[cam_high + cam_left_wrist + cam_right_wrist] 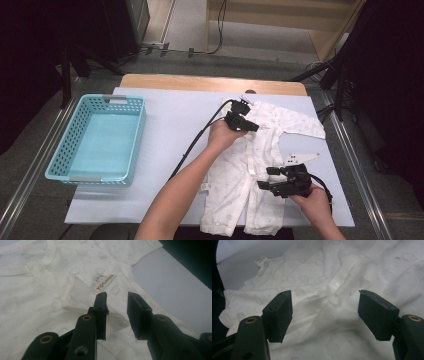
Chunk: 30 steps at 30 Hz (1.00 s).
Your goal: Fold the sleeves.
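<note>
Two handheld grippers over a white baby suit [260, 160] on a table.
Left gripper [248, 125], centre frame, slightly parted, holds nothing; right gripper [266, 177], lower right, spread wide.

In the high view we cannot see the middle of the white baby garment [235, 185], because the forearm [180, 195] and the left hand-held gripper [248, 125] cover it. The bottom edge cuts off its legs. The print on the sewn label [105, 283] is only partly readable for us. The care tag [262, 261] is too small and blurred to read.
</note>
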Tool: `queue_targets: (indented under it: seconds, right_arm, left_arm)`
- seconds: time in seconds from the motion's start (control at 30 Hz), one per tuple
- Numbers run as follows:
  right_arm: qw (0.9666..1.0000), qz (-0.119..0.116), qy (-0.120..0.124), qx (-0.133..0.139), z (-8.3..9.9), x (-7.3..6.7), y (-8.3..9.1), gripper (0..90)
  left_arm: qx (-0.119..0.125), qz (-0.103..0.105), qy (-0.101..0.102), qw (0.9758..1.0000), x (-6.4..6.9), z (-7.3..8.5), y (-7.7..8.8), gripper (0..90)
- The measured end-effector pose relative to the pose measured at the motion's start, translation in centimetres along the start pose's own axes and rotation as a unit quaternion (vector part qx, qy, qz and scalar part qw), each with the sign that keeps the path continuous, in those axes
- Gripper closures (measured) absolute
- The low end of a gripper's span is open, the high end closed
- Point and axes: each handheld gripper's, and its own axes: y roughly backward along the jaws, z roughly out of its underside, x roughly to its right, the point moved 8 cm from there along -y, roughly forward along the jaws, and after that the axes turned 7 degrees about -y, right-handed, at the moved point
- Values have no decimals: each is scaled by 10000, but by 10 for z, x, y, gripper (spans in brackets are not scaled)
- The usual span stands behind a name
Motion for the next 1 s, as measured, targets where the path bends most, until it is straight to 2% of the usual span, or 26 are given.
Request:
queue_targets:
  seconds: [0.13, 0.2, 0.33, 0.43, 0.53, 0.67, 0.83, 1.0]
  right_arm:
    - [10000, 21, 8, 4, 0, 1, 1, 265]
    - [10000, 26, -6, 8, 0, 1, 1, 265]
    - [10000, 31, -21, 20, 0, 1, 1, 265]
    - [10000, 36, -35, 22, 0, 2, 1, 265]
    - [10000, 41, -39, 18, 0, 2, 1, 265]
    - [10000, 35, -36, 19, 0, 2, 1, 265]
    - [10000, 30, -26, 12, 0, 2, 1, 265]
    - [10000, 29, -21, 15, 0, 2, 1, 265]
  left_arm:
    - [-9, 105, -33, 9999, 5, -2, 7, 618]
    - [-53, 89, -51, 9999, 5, -1, 11, 590]
    - [15, 73, -34, 10000, 4, -1, 17, 547]
    - [15, -53, -81, 10000, -1, 1, 21, 539]
    - [-139, -180, -101, 9997, -9, 7, 20, 538]
    - [-158, -199, 14, 9997, -14, 9, 17, 526]
    - [-44, -154, 204, 9997, -20, 9, 6, 525]
    - [63, -192, 295, 9994, -23, 8, -3, 488]
